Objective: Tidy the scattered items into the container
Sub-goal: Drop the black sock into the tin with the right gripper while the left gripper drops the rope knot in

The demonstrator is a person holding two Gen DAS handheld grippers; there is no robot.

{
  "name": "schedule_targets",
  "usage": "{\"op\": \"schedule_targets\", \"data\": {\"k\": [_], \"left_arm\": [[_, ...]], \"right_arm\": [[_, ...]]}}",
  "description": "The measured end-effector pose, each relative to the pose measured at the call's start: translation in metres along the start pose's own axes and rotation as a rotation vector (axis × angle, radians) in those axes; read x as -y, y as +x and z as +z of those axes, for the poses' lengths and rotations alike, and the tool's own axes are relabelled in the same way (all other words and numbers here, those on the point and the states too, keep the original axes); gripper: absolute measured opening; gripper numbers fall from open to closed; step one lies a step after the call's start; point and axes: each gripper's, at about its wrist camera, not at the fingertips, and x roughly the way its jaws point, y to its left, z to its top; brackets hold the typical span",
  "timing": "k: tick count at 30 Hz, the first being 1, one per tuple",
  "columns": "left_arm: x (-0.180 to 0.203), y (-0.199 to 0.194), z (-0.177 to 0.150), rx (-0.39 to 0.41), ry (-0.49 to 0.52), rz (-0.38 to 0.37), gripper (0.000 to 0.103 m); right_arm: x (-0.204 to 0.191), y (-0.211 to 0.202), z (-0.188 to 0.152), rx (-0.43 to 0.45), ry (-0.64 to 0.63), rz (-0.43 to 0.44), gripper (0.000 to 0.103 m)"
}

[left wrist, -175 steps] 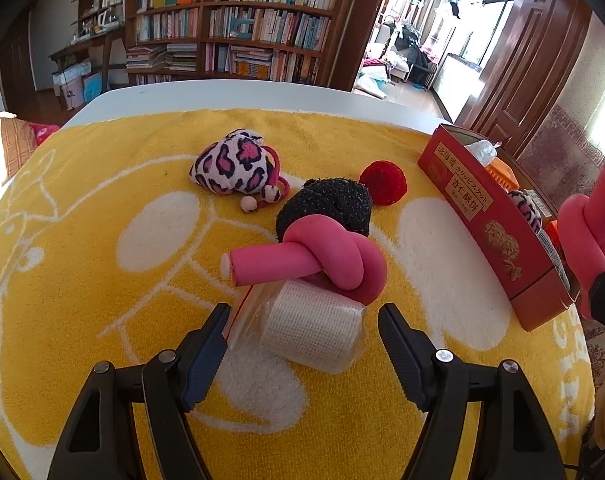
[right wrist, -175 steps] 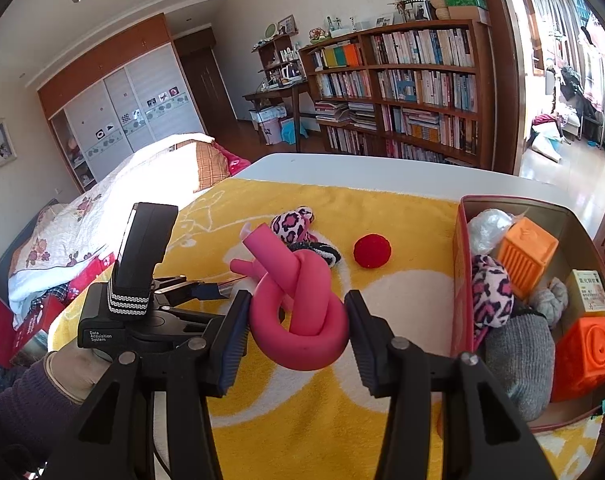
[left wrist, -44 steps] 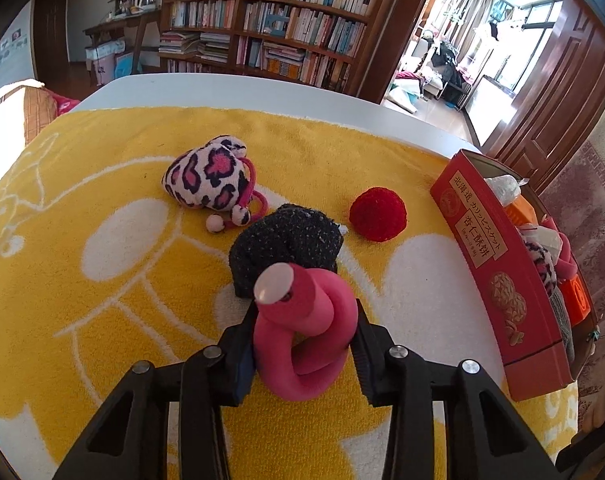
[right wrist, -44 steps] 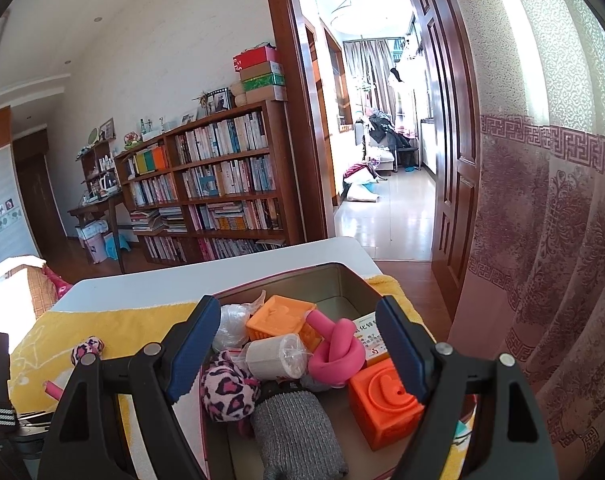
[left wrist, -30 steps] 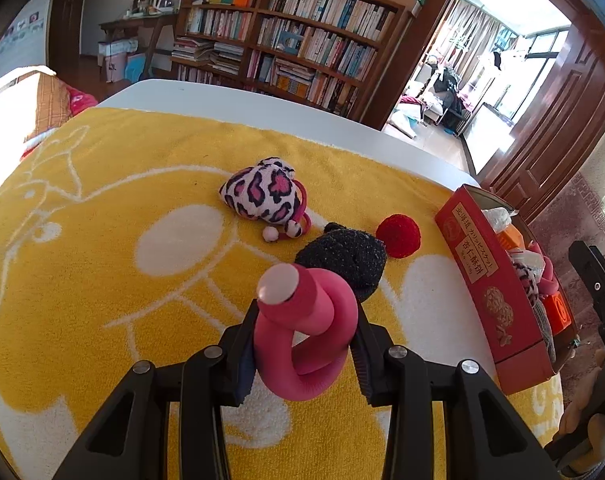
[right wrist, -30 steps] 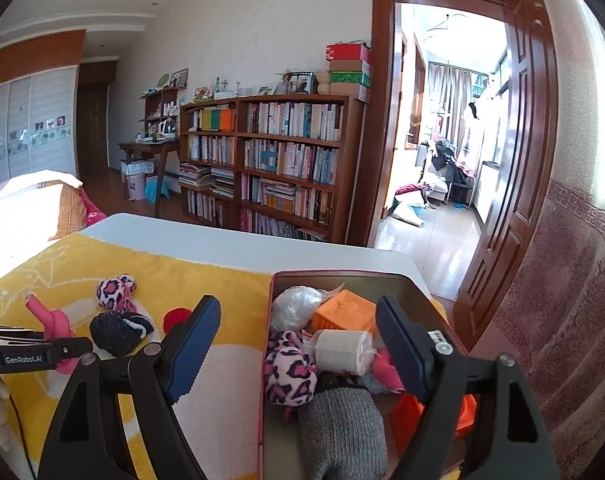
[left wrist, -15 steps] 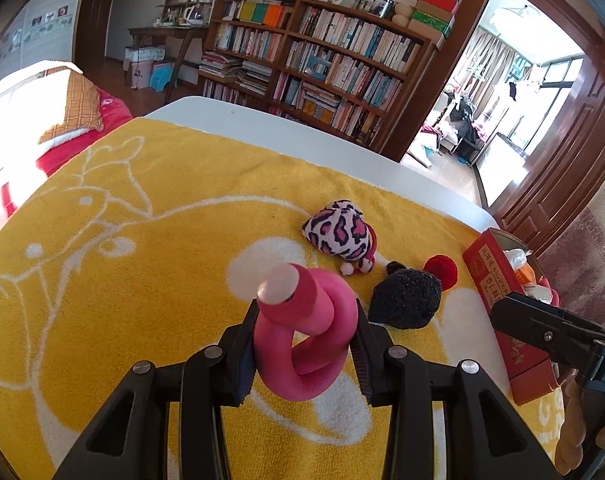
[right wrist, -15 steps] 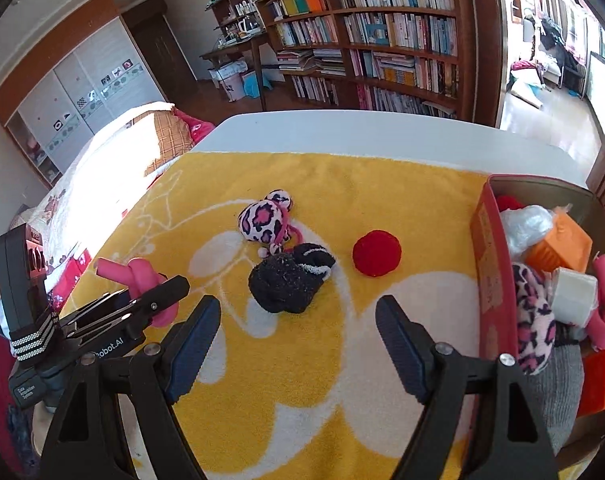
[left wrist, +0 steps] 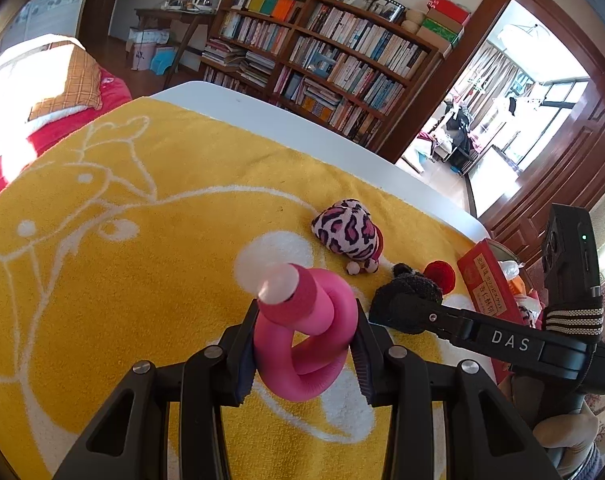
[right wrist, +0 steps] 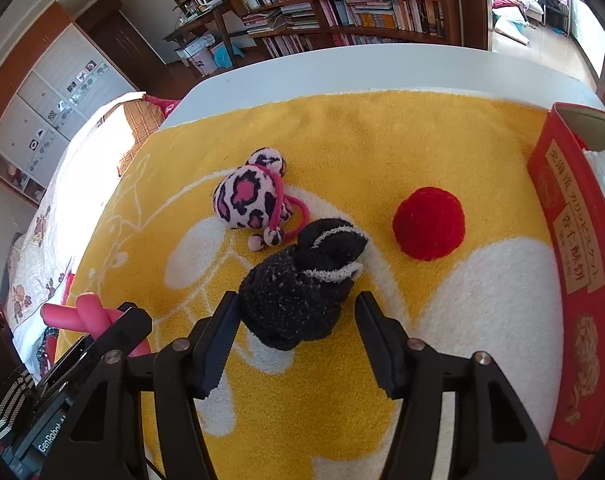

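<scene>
On the right tongs (right wrist: 296, 312), closing around a black sock (right wrist: 302, 280), reads "DAS"; left tongs (left wrist: 305, 344) pinch a pink knot (left wrist: 306, 332).

1. The towel (right wrist: 382, 140) under my grippers looks like terry cloth, yellow with white figures, looped and rough; the table (right wrist: 362, 72) edge beyond it is smooth, matt white.
2. The knotted pink tube (left wrist: 306, 336) I hold reads as soft foam, matt, with a paler cut end.
3. The black sock ball (right wrist: 298, 292) looks fuzzy knit, flecked with white; the red pom-pom (right wrist: 428, 228) is woolly and matt.
4. The leopard plush (right wrist: 248, 200) has short, soft pile.
5. The red box (right wrist: 574, 248) shows a glossy printed wall.
6. My right gripper (right wrist: 296, 320) is matt black plastic with bright metal screws; the bookshelf (left wrist: 322, 60) is dark varnished wood.
</scene>
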Motion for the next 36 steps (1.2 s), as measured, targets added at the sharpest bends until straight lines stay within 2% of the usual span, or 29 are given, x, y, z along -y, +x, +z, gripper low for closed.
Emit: {"op": "schedule_targets", "data": {"k": [3, 6, 14, 19, 26, 32, 36], "left_arm": [[0.001, 0.001, -0.001, -0.003, 0.005, 0.0, 0.042], [0.003, 0.003, -0.002, -0.005, 0.007, -0.001, 0.042], [0.021, 0.001, -0.003, -0.007, 0.049, -0.007, 0.042], [0.045, -0.002, -0.003, -0.016, 0.092, -0.046, 0.042], [0.086, -0.004, -0.002, -0.024, 0.161, -0.101, 0.042], [0.124, -0.004, -0.001, -0.023, 0.239, -0.129, 0.042], [0.139, 0.001, -0.001, -0.034, 0.267, -0.139, 0.042]], "right_arm": [[-0.004, -0.001, -0.001, 0.007, -0.016, -0.002, 0.053], [-0.006, -0.011, -0.004, 0.027, -0.032, -0.004, 0.052], [0.016, -0.069, -0.004, 0.138, 0.0, -0.006, 0.052], [0.058, -0.106, 0.006, 0.218, 0.062, -0.051, 0.052], [0.139, -0.149, 0.027, 0.315, 0.201, -0.15, 0.052], [0.201, -0.153, 0.047, 0.326, 0.3, -0.223, 0.052], [0.229, -0.143, 0.06, 0.313, 0.343, -0.239, 0.052]]}}
